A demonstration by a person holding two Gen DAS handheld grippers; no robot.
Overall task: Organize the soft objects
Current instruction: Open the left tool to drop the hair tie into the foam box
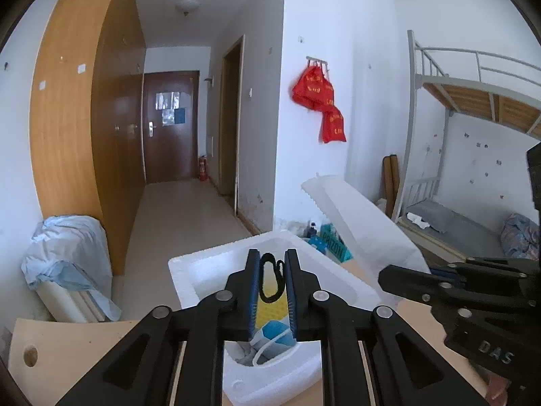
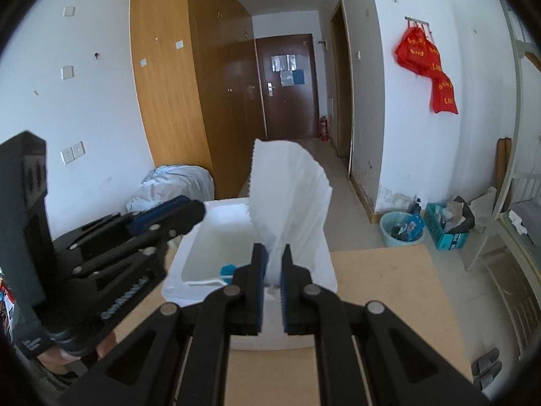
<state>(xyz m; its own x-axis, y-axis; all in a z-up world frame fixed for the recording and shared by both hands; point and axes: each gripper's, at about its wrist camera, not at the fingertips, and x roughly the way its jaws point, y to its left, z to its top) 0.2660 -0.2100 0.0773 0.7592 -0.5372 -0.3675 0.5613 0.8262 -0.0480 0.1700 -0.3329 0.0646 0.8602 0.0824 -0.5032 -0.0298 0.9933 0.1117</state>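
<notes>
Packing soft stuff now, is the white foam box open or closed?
Open. The foam box has no lid on, and its hollow inside shows below the left gripper.

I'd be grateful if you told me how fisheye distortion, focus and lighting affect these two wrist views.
Left wrist view: the tall wooden wardrobe bows strongly, black vignette fills the corners, and even daylight leaves the white foam box nearly featureless. Right wrist view: the same bowing at the edges, the other black handheld gripper looks soft at left, and the white foam sheet is bright but not blown out.

Upright white sheet blocks the foam box opening's right side.
</notes>
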